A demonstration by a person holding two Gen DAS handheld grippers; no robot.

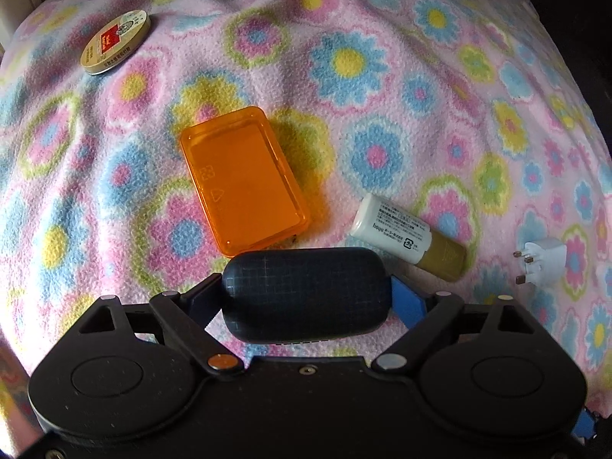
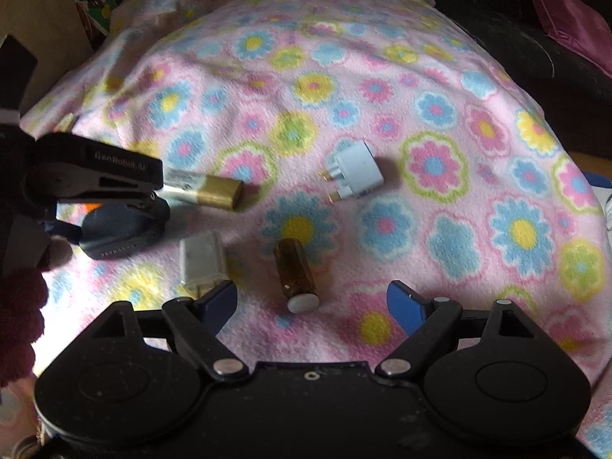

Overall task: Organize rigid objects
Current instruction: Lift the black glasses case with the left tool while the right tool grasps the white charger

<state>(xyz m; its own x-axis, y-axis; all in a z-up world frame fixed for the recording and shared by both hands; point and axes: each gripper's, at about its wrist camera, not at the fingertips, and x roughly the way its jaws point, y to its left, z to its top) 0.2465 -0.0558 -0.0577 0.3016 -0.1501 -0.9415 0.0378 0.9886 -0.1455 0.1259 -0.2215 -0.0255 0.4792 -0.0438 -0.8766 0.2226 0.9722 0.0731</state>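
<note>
While resting on flowered pink fleece blanket (image 1: 382,57): orange translucent rectangular plastic box (image 1: 244,179), lying free; dark blue oval textured case (image 1: 306,306), pinched end to end by left tool (image 1: 308,292); small brown glass vial (image 2: 294,267), untouched between wide-spread right tool (image 2: 311,293).

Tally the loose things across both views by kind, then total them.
Cases and tins: 3 (orange case, dark oval case, round tin)
Bottles: 2 (white-and-gold bottle, amber vial)
Plug adapters: 1 (white plug adapter)
Silvery item, kind unclear: 1
Total: 7
</note>
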